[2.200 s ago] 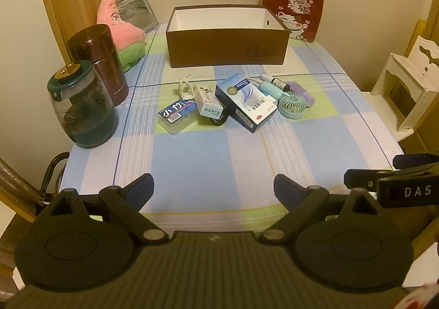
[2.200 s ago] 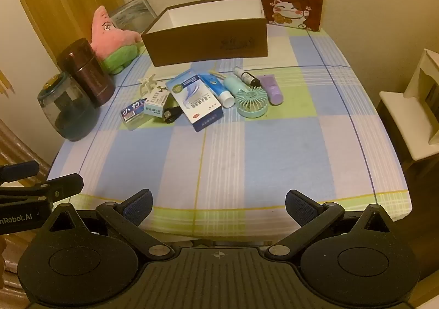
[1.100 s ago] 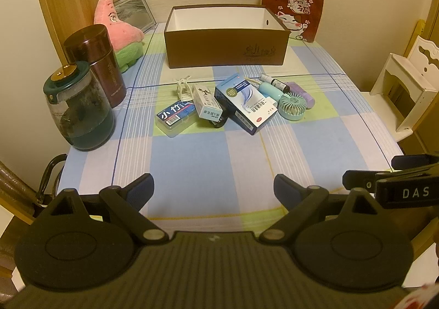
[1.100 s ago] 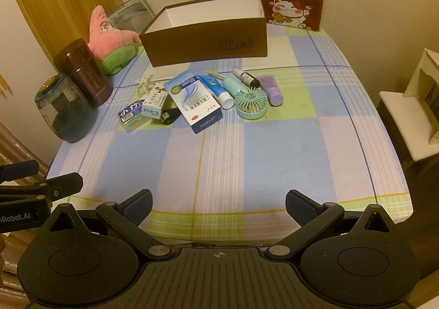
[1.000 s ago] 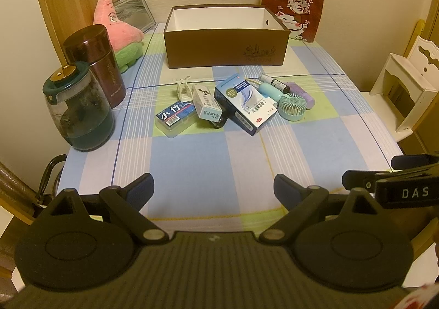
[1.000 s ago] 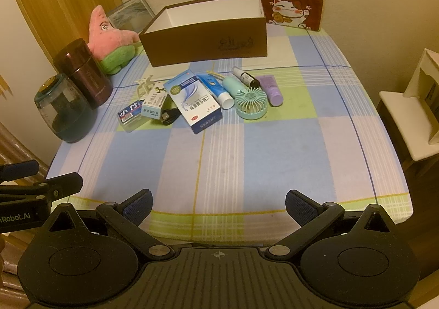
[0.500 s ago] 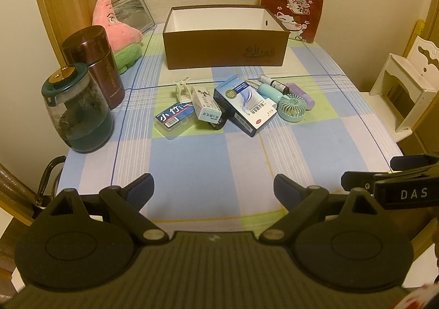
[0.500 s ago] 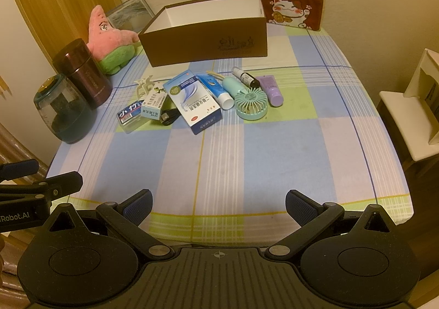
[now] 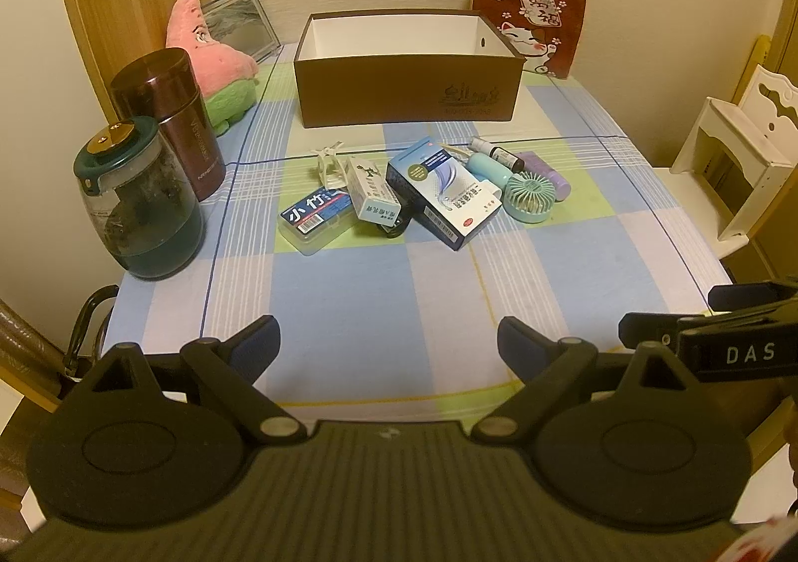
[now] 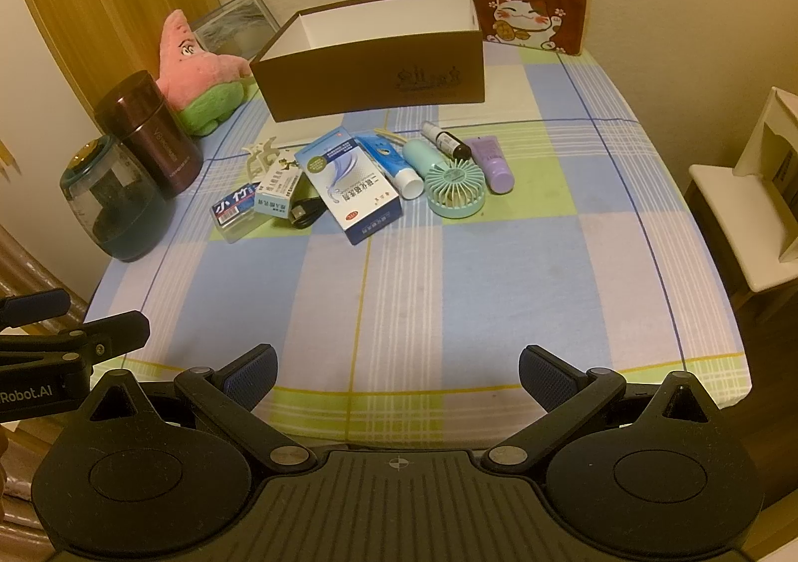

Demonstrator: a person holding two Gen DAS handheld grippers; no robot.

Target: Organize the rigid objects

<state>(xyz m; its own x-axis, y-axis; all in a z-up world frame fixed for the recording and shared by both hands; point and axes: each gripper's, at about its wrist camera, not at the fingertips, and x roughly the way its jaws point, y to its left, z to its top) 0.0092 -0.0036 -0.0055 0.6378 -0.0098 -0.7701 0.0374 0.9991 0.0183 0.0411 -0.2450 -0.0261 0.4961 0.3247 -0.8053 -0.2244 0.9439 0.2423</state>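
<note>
On right hand-held gripper (image 9: 698, 317), label reads "DAS".

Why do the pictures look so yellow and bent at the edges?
Both wrist views share warm, dim indoor light and dark rounded corners. Left wrist view: the fisheye lens bows the door frame. Right wrist view: the table edges curve, while the brown box in the middle stays sharp.

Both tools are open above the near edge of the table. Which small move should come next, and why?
Probably move the right tool forward toward the mint handheld fan. Both it and the left tool are open and hold nothing, the brown box looks empty, and the fan lies at the near right of the pile with free cloth around it.
</note>
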